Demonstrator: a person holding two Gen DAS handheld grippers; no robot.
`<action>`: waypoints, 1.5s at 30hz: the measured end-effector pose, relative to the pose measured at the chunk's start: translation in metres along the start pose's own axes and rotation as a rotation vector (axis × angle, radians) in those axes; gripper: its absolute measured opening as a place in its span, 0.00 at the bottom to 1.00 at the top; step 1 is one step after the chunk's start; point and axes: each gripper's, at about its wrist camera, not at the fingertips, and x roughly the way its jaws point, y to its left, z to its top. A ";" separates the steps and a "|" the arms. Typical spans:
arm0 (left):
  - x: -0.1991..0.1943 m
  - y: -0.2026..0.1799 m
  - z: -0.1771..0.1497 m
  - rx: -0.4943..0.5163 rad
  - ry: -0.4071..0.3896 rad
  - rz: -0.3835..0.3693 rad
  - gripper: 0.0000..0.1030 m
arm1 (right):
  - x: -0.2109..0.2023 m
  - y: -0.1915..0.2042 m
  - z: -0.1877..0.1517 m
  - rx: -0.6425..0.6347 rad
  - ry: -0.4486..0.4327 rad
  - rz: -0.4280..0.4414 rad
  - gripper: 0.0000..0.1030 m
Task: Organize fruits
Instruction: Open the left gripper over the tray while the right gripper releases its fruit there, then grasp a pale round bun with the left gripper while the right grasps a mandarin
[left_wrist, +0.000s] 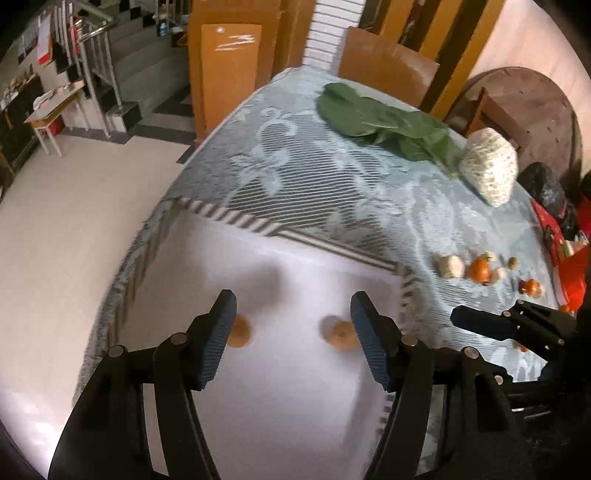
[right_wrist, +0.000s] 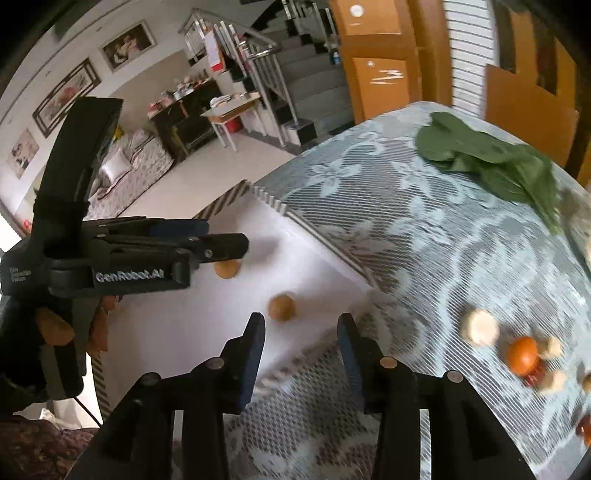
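Observation:
Two small tan round fruits lie on a white sheet (left_wrist: 266, 266) at the table's near corner. In the left wrist view one fruit (left_wrist: 240, 332) peeks out beside the left finger and the other fruit (left_wrist: 340, 334) sits just inside the right finger. My left gripper (left_wrist: 293, 325) hovers open above them, holding nothing. In the right wrist view my right gripper (right_wrist: 301, 328) is open and empty, just short of the nearer tan fruit (right_wrist: 281, 307). The farther one (right_wrist: 227, 268) lies under the left gripper (right_wrist: 225, 236). An orange fruit (right_wrist: 522, 354) and pale pieces (right_wrist: 479, 328) lie on the lace cloth to the right.
Leafy greens (left_wrist: 384, 122) and a white netted bundle (left_wrist: 489, 170) lie farther back on the patterned cloth (left_wrist: 332, 184). Red packaging (left_wrist: 569, 258) sits at the right edge. A wooden chair (left_wrist: 384, 70) stands behind the table. The table drops to tiled floor (left_wrist: 74, 221) on the left.

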 end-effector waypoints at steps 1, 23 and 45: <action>-0.001 -0.008 0.000 0.014 0.001 -0.006 0.63 | -0.005 -0.004 -0.003 0.008 -0.002 -0.004 0.39; 0.026 -0.157 -0.016 0.229 0.077 -0.131 0.63 | -0.115 -0.113 -0.119 0.282 -0.026 -0.203 0.44; 0.114 -0.188 0.015 0.337 0.137 -0.053 0.63 | -0.163 -0.171 -0.192 0.454 -0.032 -0.344 0.46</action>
